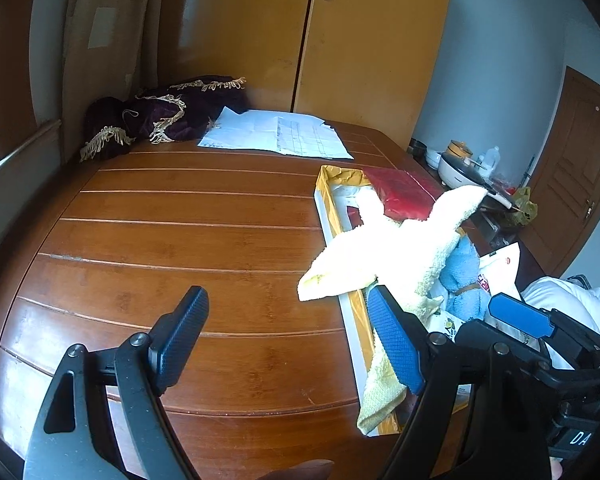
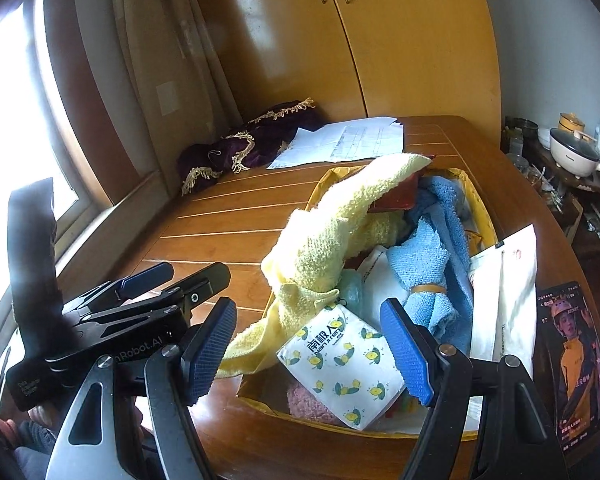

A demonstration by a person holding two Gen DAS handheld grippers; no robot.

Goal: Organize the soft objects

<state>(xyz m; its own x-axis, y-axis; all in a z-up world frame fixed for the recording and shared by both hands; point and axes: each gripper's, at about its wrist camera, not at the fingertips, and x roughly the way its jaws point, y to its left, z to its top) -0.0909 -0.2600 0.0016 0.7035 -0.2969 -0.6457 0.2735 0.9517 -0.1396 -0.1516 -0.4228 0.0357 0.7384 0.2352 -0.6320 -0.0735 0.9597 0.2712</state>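
Both tongs, left and right, were held wide open and empty. The yellow towel was draped half over the box rim; tucking in remained.

A pale yellow towel is lying across a yellow-walled box, beside a sky-blue cloth banded in tan. A white packet is showing a pattern of small yellow lemons with green leaves. The table is glowing reddish brown with thin pale stripes. A dark purple fabric is trailing gold fringe beside white papers.
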